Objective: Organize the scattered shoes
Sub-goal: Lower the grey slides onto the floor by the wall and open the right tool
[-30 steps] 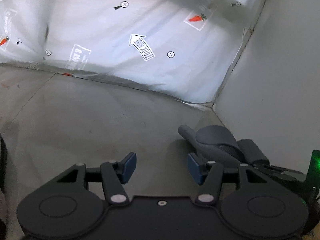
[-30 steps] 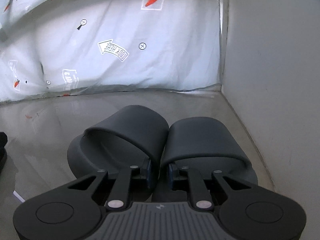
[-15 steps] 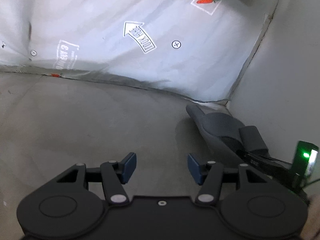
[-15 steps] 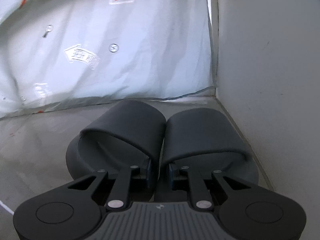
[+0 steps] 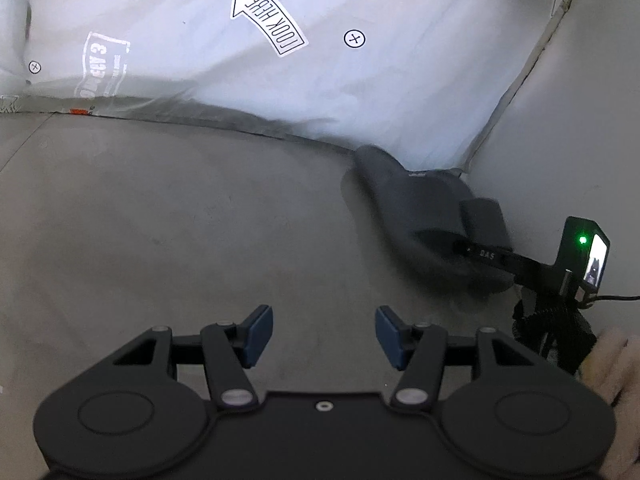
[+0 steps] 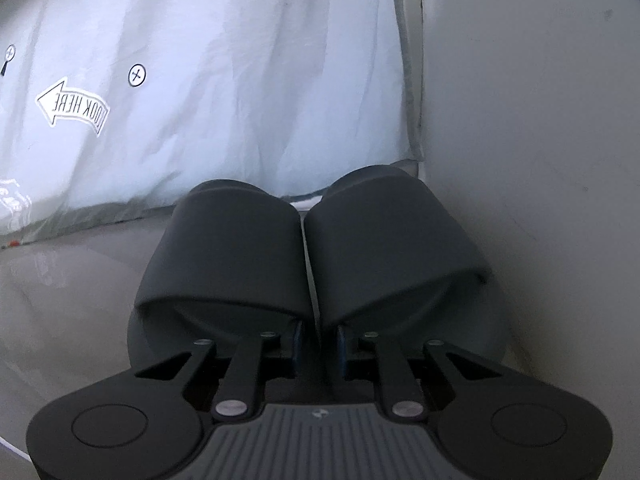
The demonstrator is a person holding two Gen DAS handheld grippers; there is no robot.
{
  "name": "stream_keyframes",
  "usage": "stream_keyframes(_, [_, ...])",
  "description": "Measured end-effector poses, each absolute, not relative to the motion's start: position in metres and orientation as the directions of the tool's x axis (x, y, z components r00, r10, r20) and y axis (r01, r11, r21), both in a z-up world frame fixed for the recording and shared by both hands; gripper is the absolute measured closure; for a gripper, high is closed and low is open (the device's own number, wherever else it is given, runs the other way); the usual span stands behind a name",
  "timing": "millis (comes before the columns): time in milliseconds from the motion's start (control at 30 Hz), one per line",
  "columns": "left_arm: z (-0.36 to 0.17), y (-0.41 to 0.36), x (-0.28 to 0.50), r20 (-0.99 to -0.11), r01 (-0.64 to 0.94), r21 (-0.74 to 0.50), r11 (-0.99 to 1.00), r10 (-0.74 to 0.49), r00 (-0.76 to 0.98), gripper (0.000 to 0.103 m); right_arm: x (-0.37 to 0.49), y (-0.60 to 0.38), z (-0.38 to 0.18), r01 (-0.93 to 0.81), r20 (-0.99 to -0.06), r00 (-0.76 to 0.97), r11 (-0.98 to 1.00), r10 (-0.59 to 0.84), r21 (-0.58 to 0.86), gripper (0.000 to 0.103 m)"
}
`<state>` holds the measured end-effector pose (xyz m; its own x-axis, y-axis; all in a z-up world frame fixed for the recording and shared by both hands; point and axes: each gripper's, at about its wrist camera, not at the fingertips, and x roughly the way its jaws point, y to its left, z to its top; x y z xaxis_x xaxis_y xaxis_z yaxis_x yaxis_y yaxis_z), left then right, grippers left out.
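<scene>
Resting on a grey floor (image 6: 60, 300), two dark slides (image 6: 312, 264) lie side by side with their inner edges touching, toes pointed into the corner where a white printed sheet (image 6: 240, 80) meets a plain wall (image 6: 540, 120). The right claw (image 6: 318, 346) sits at the slides' near ends, one blue pad inside each shoe, with the two adjoining inner walls between the pads; its jaws are opening, and the pads look to stand just clear of those walls. In the left wrist view, the slides (image 5: 420, 216) appear edge-on and blurred at the right, near the foot of the sheet (image 5: 280, 80) and the wall (image 5: 580, 140), with the right claw's arm reaching into them and a small device with a green light (image 5: 583, 240) on its body. Part of a hand (image 5: 616, 364) shows at the right edge. The left claw (image 5: 324, 334) hovers over bare floor (image 5: 160, 240), its pads apart with nothing between them, well apart from the slides.
</scene>
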<state>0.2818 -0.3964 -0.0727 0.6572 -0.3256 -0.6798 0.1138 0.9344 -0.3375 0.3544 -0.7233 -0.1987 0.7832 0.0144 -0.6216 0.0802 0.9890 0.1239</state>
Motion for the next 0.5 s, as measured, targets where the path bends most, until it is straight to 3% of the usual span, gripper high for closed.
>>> stream_keyframes(33, [-0.073,-0.396,0.282,-0.681,0.112,-0.338,0.934,-0.325,0.656,0.045,0.359,-0.724,-0.200,0.081,-0.627,0.778,0.988,0.020,0.132,0.063])
stream_keyframes(67, [-0.073,-0.394,0.281,-0.679,0.107,-0.338,0.935,-0.322,0.659,0.045,0.359,-0.723,-0.200,0.078,-0.639,0.769,0.989,0.018,0.122,0.061])
stream_keyframes(267, [-0.072,-0.387,0.271,-0.678,0.083,-0.343,0.936,-0.308,0.667,0.045,0.356,-0.718,-0.189,0.062,-0.680,0.734,0.995,0.005,0.074,0.061])
stream_keyframes(367, [-0.071,-0.384,0.268,-0.673,0.076,-0.345,0.936,-0.303,0.675,0.045,0.351,-0.720,-0.182,0.045,-0.715,0.699,0.996,0.020,0.073,0.052])
stream_keyframes(467, [-0.071,-0.382,0.268,-0.671,0.070,-0.354,0.933,-0.306,0.675,0.045,0.340,-0.718,-0.168,0.064,-0.692,0.722,0.994,0.014,0.086,0.037])
stream_keyframes(500, [-0.071,-0.382,0.269,-0.671,0.070,-0.358,0.931,-0.309,0.674,0.045,0.336,-0.715,-0.164,0.057,-0.664,0.748,0.994,0.018,0.091,0.025])
